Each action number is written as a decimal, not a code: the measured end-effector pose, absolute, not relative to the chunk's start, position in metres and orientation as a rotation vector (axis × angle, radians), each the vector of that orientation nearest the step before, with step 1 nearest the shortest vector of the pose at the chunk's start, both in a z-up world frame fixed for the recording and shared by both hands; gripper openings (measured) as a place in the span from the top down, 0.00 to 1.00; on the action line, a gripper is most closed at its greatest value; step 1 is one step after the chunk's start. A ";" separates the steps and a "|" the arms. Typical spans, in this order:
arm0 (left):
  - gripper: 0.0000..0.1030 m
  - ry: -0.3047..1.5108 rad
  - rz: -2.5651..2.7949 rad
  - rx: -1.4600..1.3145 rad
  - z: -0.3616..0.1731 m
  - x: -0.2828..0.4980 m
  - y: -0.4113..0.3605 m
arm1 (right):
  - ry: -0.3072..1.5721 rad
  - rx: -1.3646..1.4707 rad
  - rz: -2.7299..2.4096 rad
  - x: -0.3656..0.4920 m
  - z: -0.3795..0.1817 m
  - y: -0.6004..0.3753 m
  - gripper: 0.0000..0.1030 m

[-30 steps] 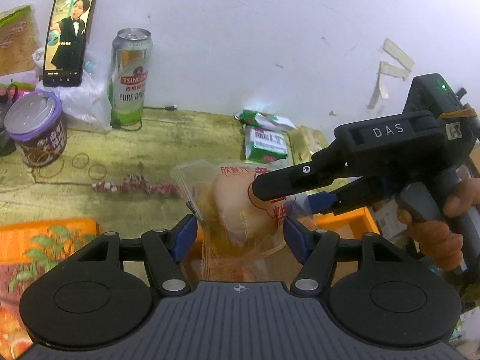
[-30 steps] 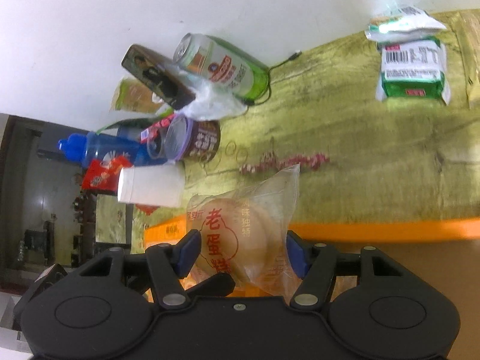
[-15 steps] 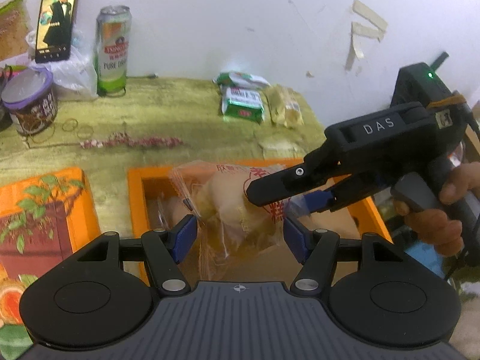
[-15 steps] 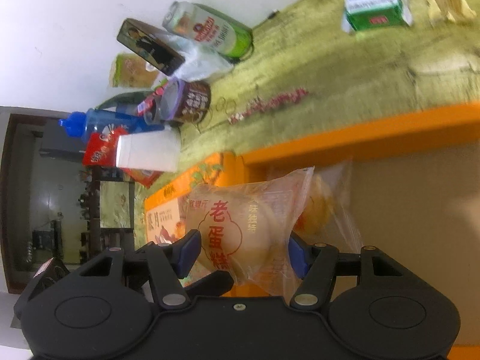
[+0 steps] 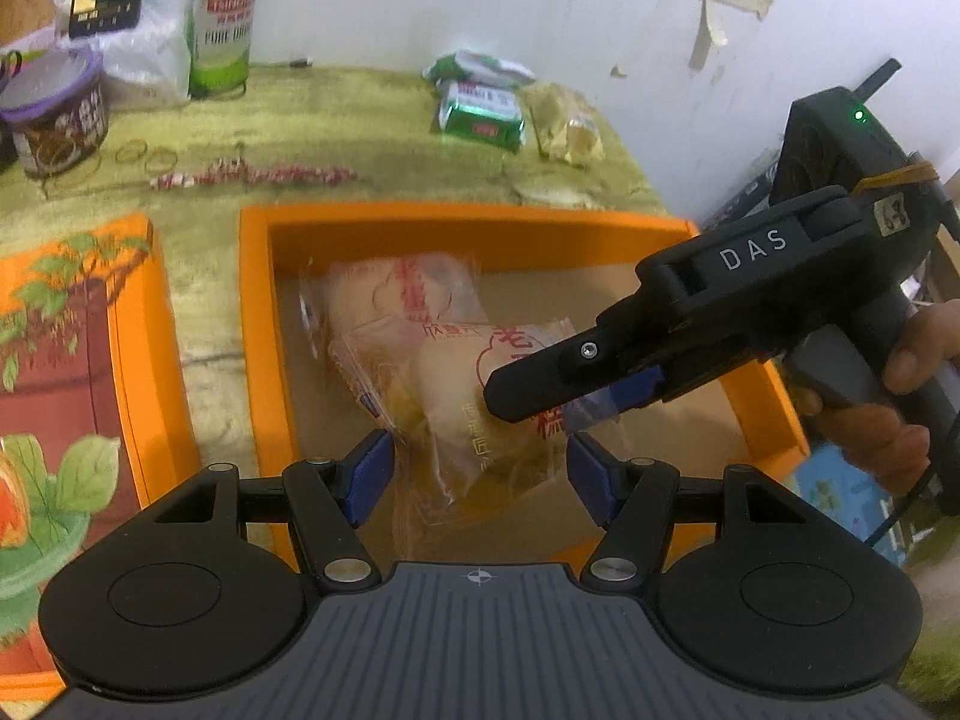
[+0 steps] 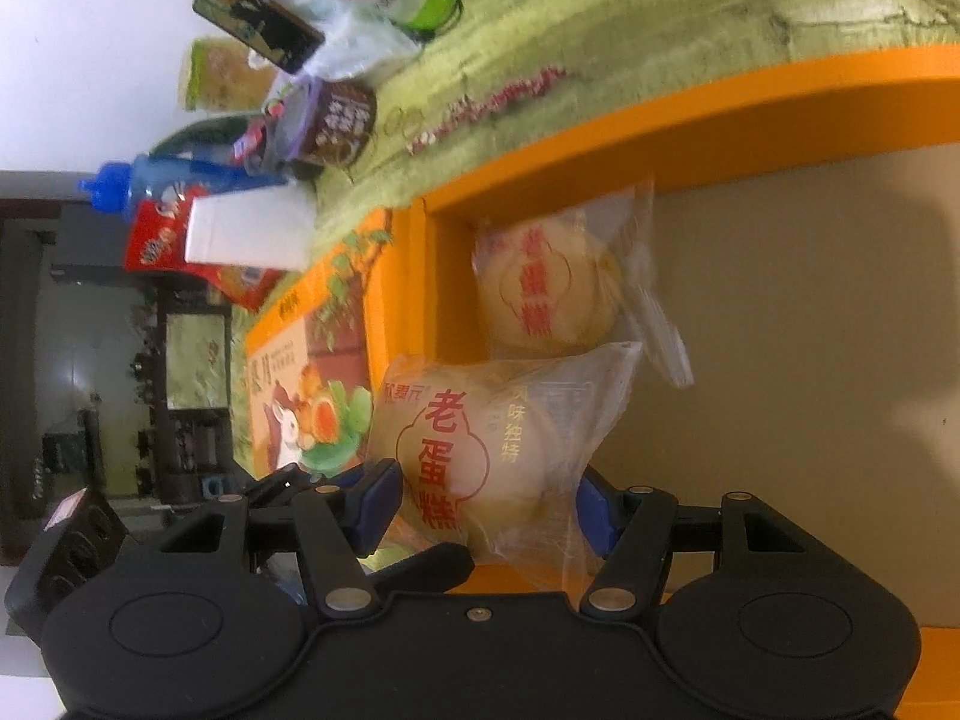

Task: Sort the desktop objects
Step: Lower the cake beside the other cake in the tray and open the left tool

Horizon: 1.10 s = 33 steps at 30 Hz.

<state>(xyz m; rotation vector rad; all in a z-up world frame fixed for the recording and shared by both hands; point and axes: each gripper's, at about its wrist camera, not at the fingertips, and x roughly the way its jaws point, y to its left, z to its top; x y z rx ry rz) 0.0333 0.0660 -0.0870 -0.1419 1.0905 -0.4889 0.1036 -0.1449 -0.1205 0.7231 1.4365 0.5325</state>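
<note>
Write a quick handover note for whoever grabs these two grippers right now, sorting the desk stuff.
Right gripper: shut on a wrapped cake, held over the orange box.
Left gripper: jaws either side of the same packet; grip unclear.
Done: one wrapped cake in the box.
Left: release this one. The green packet, beer can and purple-lidded tub are on the table.

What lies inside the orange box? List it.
Inside the orange box, one wrapped cake lies by its back corner. A second wrapped cake hangs over it, hiding part of the brown floor.
</note>
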 end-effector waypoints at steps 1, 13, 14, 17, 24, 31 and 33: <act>0.38 1.098 -0.488 -0.141 -0.090 0.032 0.066 | 1.442 0.713 0.532 0.103 -0.123 -0.143 0.42; 0.38 1.160 -0.505 -0.016 -0.121 0.029 0.053 | 1.489 0.586 0.527 0.096 -0.150 -0.132 0.42; 0.38 1.162 -0.507 0.006 -0.122 0.028 0.050 | 1.492 0.572 0.525 0.095 -0.152 -0.131 0.42; 0.37 1.161 -0.511 0.055 -0.125 0.027 0.046 | 1.507 0.531 0.519 0.092 -0.159 -0.127 0.42; 0.30 1.147 -0.488 0.080 -0.121 0.024 0.049 | 1.501 0.510 0.501 0.090 -0.162 -0.136 0.32; 0.29 1.066 -0.553 0.103 -0.098 0.022 0.037 | 1.439 0.424 0.467 0.090 -0.145 -0.153 0.32; 0.29 1.061 -0.583 0.134 -0.100 0.022 0.027 | 1.421 0.375 0.458 0.090 -0.141 -0.154 0.32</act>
